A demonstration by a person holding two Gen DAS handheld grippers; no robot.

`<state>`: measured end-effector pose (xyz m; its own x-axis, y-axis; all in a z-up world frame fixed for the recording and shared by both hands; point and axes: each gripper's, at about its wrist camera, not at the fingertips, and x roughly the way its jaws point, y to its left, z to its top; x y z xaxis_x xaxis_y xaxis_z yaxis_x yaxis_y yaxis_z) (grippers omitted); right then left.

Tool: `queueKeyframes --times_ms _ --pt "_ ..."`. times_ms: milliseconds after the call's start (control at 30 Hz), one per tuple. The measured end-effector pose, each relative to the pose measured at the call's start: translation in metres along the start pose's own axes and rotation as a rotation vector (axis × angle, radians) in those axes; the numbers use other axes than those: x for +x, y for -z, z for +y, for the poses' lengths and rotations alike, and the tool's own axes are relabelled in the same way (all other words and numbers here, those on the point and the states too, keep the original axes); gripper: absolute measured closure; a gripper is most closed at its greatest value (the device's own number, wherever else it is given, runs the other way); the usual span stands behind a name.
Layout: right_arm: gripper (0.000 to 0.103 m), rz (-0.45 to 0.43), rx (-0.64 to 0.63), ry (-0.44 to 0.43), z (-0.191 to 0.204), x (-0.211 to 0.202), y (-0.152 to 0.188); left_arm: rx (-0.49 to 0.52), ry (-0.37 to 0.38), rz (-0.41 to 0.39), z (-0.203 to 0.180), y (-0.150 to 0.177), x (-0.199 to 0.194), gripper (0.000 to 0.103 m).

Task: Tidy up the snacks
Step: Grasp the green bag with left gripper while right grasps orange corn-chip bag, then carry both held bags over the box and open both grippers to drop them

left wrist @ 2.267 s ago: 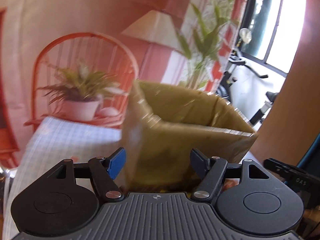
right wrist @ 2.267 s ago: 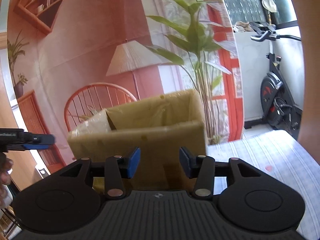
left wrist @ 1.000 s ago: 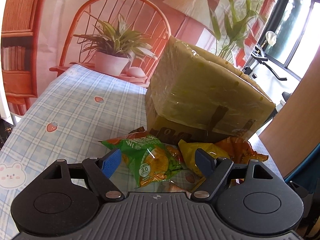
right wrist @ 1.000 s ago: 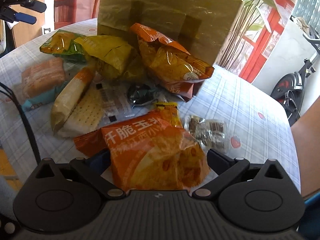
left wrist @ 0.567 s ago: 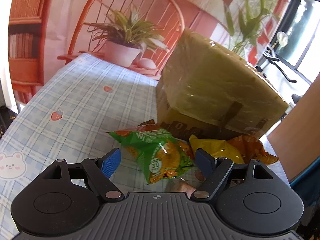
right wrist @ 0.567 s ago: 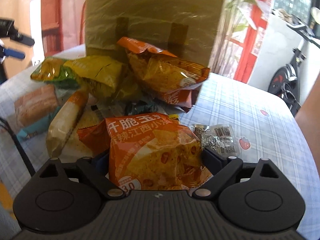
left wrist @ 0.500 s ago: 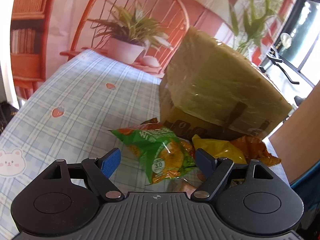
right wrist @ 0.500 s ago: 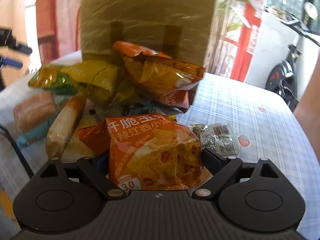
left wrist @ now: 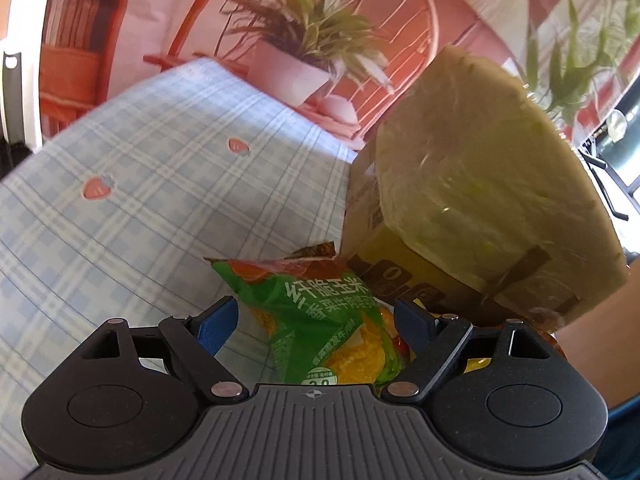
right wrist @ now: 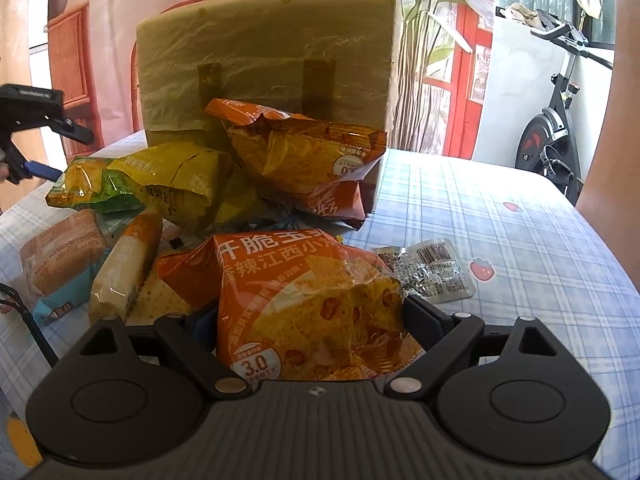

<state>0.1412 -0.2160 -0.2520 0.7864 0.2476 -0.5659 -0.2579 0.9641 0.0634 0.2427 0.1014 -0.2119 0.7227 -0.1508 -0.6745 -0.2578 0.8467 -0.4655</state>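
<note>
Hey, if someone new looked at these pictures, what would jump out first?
The orange chip bag sits between the right gripper jaws, nearest the camera. Behind it, snack packets pile against a plastic-wrapped cardboard box. The left gripper is open around a green chip bag.

Snack packets crowd a checked tablecloth [right wrist: 500, 216] before a tape-wrapped cardboard box [right wrist: 264, 56]

The right gripper [right wrist: 308, 320] has an orange chip bag [right wrist: 308, 300] between its wide-set fingers, though contact is hidden; behind it, a second orange bag [right wrist: 304, 160] leans on the box beside a yellow bag [right wrist: 180, 188] and a green bag [right wrist: 92, 192]; a silver sachet [right wrist: 432, 276] lies to the right; the left gripper [right wrist: 36, 136] hovers at far left, spread apart.
</note>
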Motion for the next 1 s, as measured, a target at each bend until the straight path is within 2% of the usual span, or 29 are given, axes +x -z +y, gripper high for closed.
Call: queueKeyframes --times_ms 233,300,333,467,733,1000 --pt "0.011 0.022 0.005 0.0 0.0 0.002 -0.005 0.027 -0.009 0.016 -0.006 0.006 0.019 0.019" --pt "0.01 0.031 0.003 -0.002 0.0 0.002 -0.007 0.03 0.014 0.023 -0.006 0.009 0.021 0.029" --pt "0.01 0.035 0.0 -0.003 0.0 0.003 -0.008 0.034 0.02 0.03 -0.006 0.01 0.023 0.039" --pt "0.01 0.045 -0.023 0.003 0.002 0.003 -0.01 0.048 0.014 0.012 -0.004 0.013 0.019 0.045" --pt "0.006 0.014 -0.093 0.0 0.008 -0.003 -0.023 0.091 0.032 -0.013 0.0 0.016 -0.001 0.048" --pt "0.006 0.055 -0.174 -0.037 0.012 0.012 -0.026 0.123 0.085 -0.053 0.0 0.021 -0.028 0.048"
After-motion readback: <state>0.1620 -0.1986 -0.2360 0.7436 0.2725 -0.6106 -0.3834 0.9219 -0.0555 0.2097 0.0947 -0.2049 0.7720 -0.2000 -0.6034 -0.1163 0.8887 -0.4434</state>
